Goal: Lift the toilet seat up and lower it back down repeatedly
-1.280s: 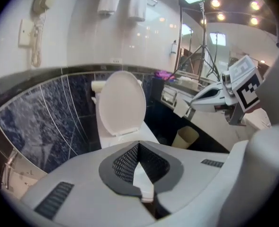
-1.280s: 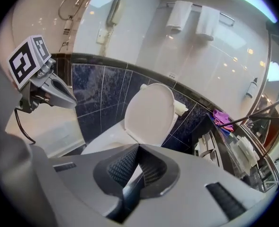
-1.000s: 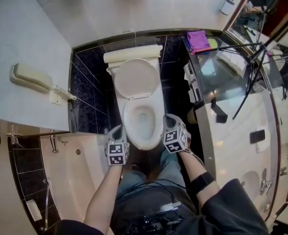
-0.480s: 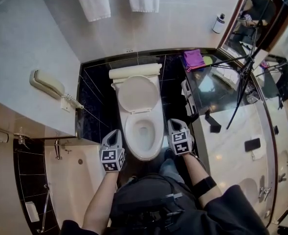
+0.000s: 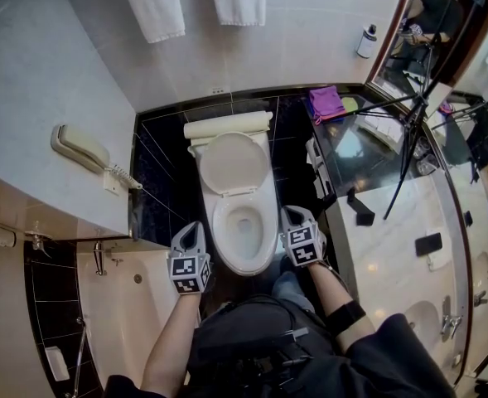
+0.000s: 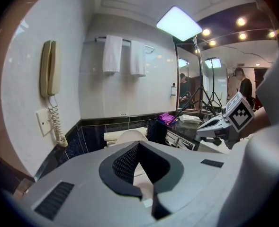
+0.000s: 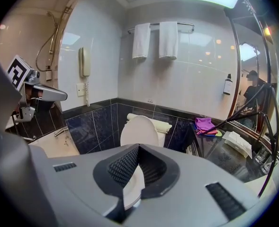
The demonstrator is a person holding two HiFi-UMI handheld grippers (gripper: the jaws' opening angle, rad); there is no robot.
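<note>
Either side of toilet (image 5: 245, 264): left tongs (image 5: 195, 230), right tongs (image 5: 289, 215) angled forward-down, both closed, holding nothing.

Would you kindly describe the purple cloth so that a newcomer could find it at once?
Start at the white toilet against the black-tiled wall. To its right in the head view runs a dark counter, and the purple cloth lies crumpled at the counter's far end near the wall. Nothing else in view is purple.

2 white towels (image 5: 152, 7) hang above black wall tiles (image 5: 157, 160).
</note>
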